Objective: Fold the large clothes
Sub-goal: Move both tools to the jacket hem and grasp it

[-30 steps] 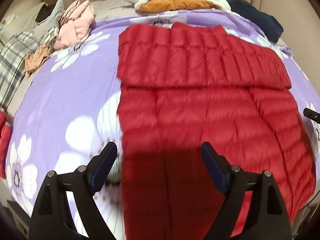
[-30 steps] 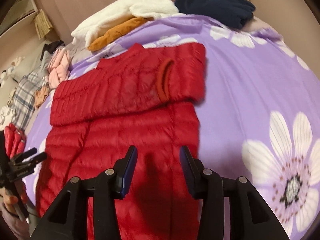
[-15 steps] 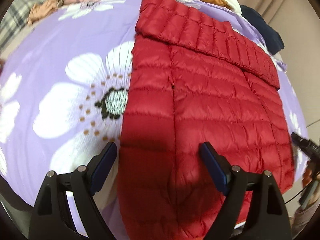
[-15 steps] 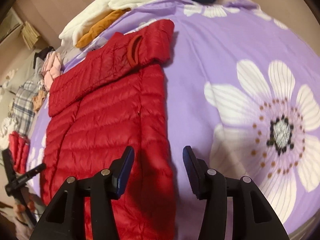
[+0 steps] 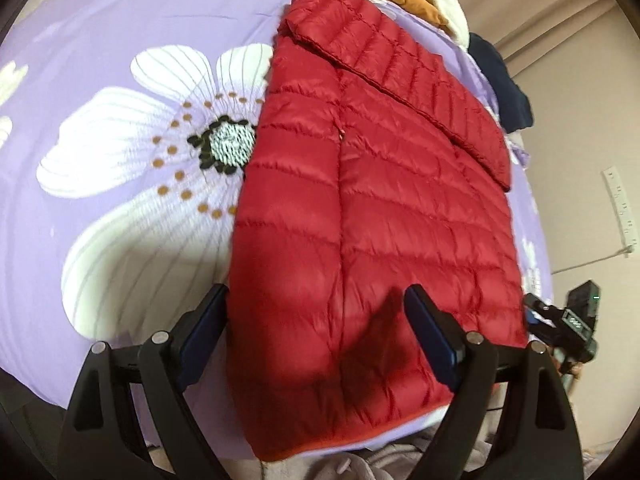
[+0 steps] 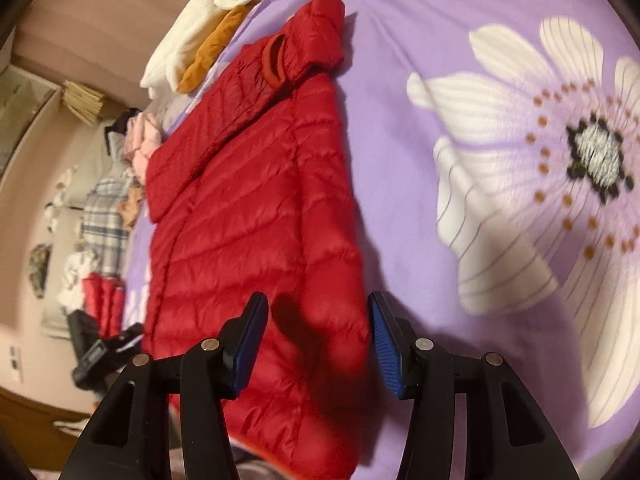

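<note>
One red quilted down jacket [image 5: 384, 216], spread flat on a bed under one lilac bedspread [image 5: 120, 40] printed with big white daisies. Sleeves folded across the far end of the body in a horizontal band, one cuff [image 6: 276, 60] showing its darker red lining. Puffy stitched channels across the body, a seam down the middle, near hem lying at the near edge of the bed with a thin orange-red lining peeking out under it.

Two tools. Left tool [image 5: 316, 336] spread wide and released, straddling the near left corner of the hem, fingers on either side of it; contact with the fabric impossible to tell. Right tool [image 6: 318, 344] likewise released, gripping nothing, poised over the near right corner of the hem.

At the far end of the bed: one cream fleece [image 6: 200, 16] heaped over one mustard garment [image 6: 212, 52], one navy garment [image 5: 504, 88] to the right. Far left: one pink bundle [image 6: 140, 140], one plaid cloth [image 6: 104, 216].
</note>
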